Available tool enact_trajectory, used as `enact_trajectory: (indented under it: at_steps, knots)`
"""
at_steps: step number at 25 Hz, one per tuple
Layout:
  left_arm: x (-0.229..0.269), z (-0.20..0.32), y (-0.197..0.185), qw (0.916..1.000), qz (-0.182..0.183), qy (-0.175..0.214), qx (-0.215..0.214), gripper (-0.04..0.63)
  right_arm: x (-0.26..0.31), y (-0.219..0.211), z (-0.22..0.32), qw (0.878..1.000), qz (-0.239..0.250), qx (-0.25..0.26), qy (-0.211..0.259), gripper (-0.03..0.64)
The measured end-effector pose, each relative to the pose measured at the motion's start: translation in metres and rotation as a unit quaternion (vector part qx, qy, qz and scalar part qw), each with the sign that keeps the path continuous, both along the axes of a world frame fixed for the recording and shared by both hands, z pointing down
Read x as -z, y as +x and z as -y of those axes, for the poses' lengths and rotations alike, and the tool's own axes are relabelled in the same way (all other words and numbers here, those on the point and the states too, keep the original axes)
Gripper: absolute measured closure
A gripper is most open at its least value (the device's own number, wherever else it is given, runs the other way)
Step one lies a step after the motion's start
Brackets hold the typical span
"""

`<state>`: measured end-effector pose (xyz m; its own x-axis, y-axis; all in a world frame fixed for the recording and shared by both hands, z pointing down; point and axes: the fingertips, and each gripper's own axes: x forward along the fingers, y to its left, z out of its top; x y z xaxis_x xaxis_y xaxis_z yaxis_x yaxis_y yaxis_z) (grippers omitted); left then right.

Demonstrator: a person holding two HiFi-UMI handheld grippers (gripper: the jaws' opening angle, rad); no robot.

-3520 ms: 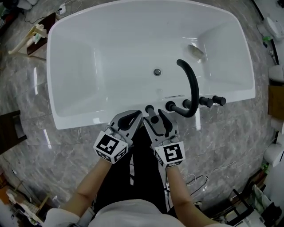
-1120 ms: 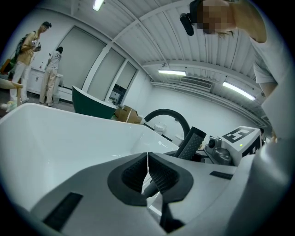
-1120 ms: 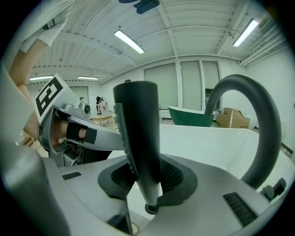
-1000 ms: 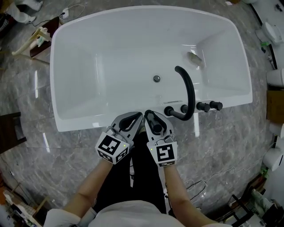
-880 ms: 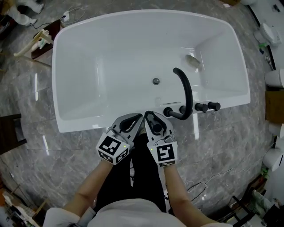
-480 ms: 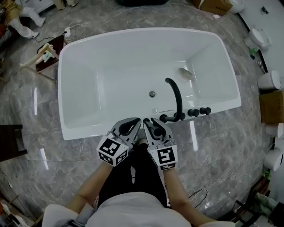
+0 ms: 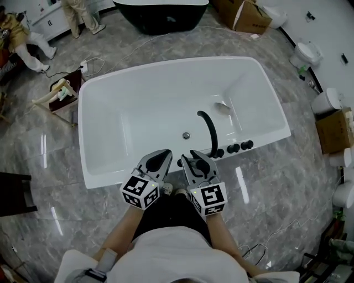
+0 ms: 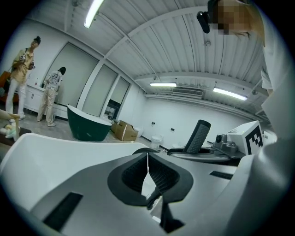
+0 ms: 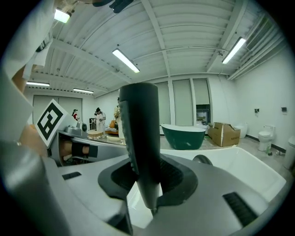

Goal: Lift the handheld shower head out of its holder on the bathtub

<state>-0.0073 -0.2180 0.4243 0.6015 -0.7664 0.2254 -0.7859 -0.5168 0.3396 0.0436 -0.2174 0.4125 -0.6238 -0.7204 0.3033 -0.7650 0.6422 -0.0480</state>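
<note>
The black shower head stands upright between the jaws of my right gripper, which is shut on its handle. In the head view the right gripper hangs above the near rim of the white bathtub, with the shower head dark between its jaws. My left gripper is beside it on the left, pads pressed together on nothing. From the left gripper view the shower head shows as a ribbed black bar to the right.
A curved black spout and black knobs sit on the tub's near rim to the right. A dark tub, cardboard boxes, toilets, a wooden stand and people ring the grey marble floor.
Both grippers have risen together above the tub rim, the shower head staying in the right one. The tub now looks smaller and farther below, and more of the room shows.
</note>
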Motion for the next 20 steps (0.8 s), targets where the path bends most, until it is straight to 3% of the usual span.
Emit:
enact_trajectory:
  at_steps: [9,15,20]
  knots:
    - [0.044,0.009,0.002,0.9981,0.007,0.057,-0.024,0.583,0.045,0.0,0.001,0.999,0.016,-0.02,0.039,0.497]
    - [0.045,0.005,0.013,0.9961,0.005,0.063,-0.062,0.583,0.043,0.002,-0.001,0.998,0.021,-0.048,0.042,0.498]
    - [0.041,0.004,0.029,0.9926,0.002,0.057,-0.107,0.583,0.044,0.026,-0.006,0.993,0.03,-0.106,0.039,0.498]
